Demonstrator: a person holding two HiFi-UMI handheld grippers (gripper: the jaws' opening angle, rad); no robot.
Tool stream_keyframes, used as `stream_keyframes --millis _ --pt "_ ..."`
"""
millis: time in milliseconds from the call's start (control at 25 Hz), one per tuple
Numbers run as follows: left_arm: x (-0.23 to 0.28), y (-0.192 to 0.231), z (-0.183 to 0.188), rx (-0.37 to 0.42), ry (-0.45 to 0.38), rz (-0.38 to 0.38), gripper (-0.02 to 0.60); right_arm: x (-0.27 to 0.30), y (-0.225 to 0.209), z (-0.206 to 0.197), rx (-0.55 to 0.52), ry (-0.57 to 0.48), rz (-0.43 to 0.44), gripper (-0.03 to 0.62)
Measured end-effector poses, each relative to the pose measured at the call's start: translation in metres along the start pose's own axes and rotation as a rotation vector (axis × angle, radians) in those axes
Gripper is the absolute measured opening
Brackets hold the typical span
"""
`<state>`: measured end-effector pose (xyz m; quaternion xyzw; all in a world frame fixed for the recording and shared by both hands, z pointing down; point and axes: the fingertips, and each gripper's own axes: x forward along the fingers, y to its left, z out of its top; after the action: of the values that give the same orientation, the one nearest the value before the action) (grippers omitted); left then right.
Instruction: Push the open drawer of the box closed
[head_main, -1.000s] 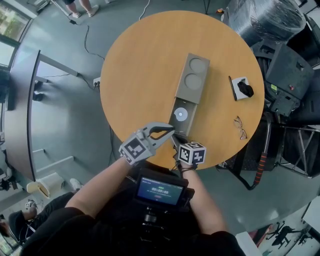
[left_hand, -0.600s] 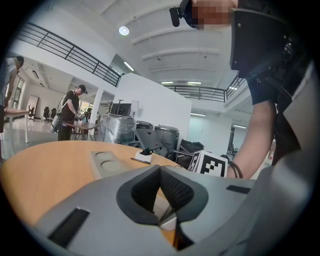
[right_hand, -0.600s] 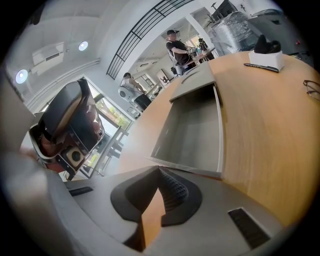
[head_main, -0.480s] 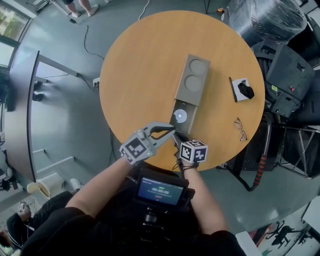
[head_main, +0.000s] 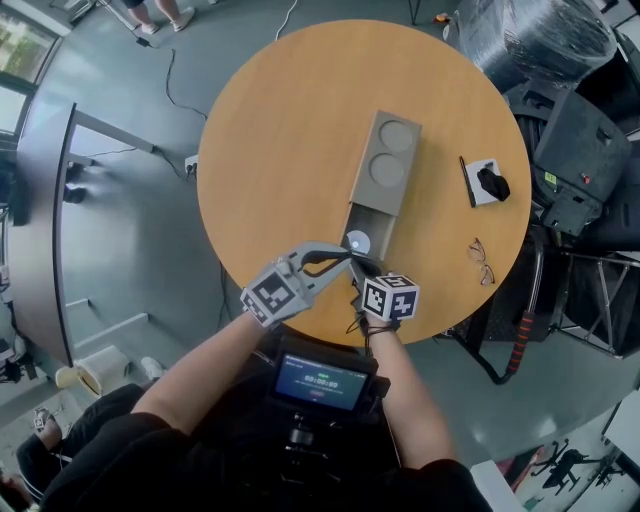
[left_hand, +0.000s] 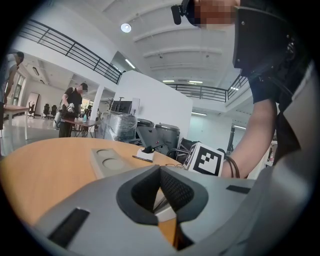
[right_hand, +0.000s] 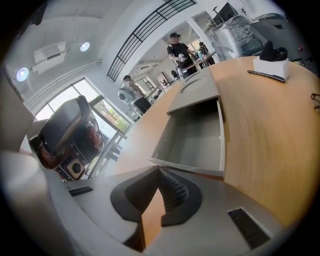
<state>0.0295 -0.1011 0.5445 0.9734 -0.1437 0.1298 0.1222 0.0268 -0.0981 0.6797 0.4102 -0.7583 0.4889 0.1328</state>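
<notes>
Round wooden worktop (head_main: 280, 130), seen from above. Grey box (head_main: 388, 160) lay near its middle, two round recesses in the lid. Its drawer (head_main: 381, 232) stood part-way out at the end nearest the person; a white disc (head_main: 357, 241) lay inside, near the drawer's front.

Both tools were bunched at the drawer's front end. Left hand-held gripper (head_main: 343, 258): jaws drawn together at the tips, nothing between them, only worktop showing through the gap lower down. It sat just beside the drawer's front left corner; contact could not be told.

Right hand-held gripper (head_main: 362, 272): jaws likewise closed tip to tip and empty. In its own view the tips (right_hand: 159, 169) were right up against the drawer's front edge, with the bare drawer floor (right_hand: 195, 135) stretching ahead to the box.

Well apart on the right: a white block (head_main: 483, 180) carrying a black object, and a pair of glasses (head_main: 480, 258).
</notes>
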Motion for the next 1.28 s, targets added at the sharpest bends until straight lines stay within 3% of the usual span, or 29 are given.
stream_keyframes --millis 1280 --pt "0.033 0.069 -0.019 -0.05 0.042 -0.017 0.021 0.037 -0.033 0.061 -0.008 -0.03 -0.033 0.02"
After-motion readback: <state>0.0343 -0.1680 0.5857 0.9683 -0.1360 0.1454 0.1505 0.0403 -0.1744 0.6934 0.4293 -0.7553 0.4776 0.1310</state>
